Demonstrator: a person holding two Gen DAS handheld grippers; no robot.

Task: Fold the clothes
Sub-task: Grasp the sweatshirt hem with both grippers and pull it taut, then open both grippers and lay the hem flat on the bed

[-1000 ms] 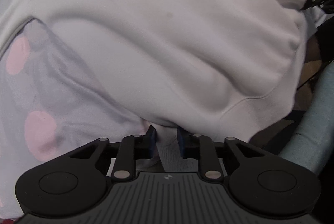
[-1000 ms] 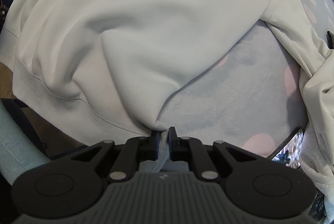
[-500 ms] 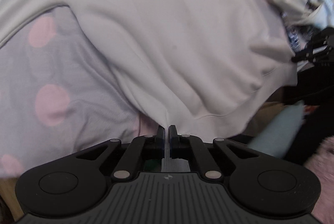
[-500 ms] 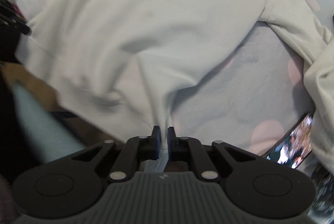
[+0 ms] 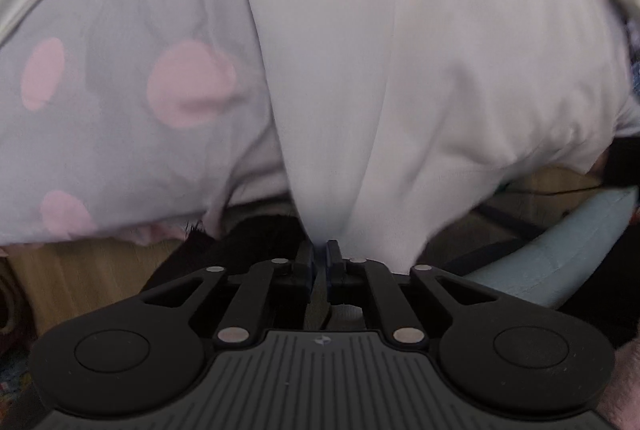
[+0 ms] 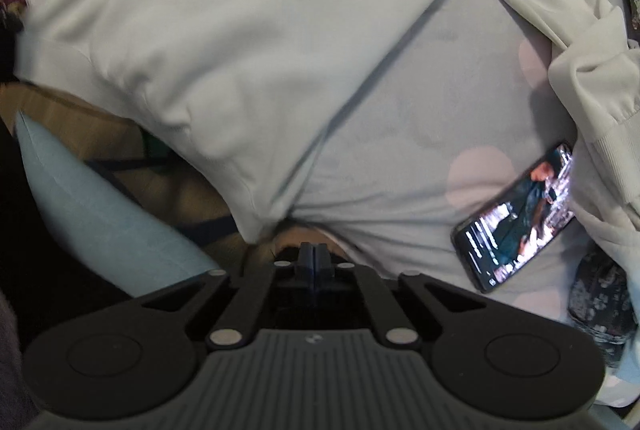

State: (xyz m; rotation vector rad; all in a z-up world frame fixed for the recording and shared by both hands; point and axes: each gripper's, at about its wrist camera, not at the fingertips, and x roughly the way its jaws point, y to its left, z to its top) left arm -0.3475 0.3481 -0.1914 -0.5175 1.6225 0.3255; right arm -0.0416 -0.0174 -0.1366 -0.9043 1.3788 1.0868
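The left gripper (image 5: 319, 254) was clenched on a pinch of the white sweatshirt (image 5: 420, 61); cloth ran down in a narrowing fold from the centre of the frame straight into the nearly closed jaws at bottom centre. The sweatshirt filled the centre and right of the left wrist view and lay on a grey sheet with pink dots (image 5: 120, 89), which occupied the left half of that frame. A pale blue cushion (image 5: 560, 262) sat at the lower right.

The right gripper (image 6: 313, 257) had its jaws pressed together at bottom centre of its frame, with no cloth visible between them. The sweatshirt (image 6: 240, 29) covered the upper left and centre of the right wrist view; its lower edge hung just above and left of the fingertips, apart from them. One sleeve (image 6: 568, 61) ran down the right edge. A phone (image 6: 516, 218) with a lit screen lay on the sheet (image 6: 400, 149) at lower right, beside the sleeve cuff. The cushion (image 6: 100, 197) appeared at lower left.
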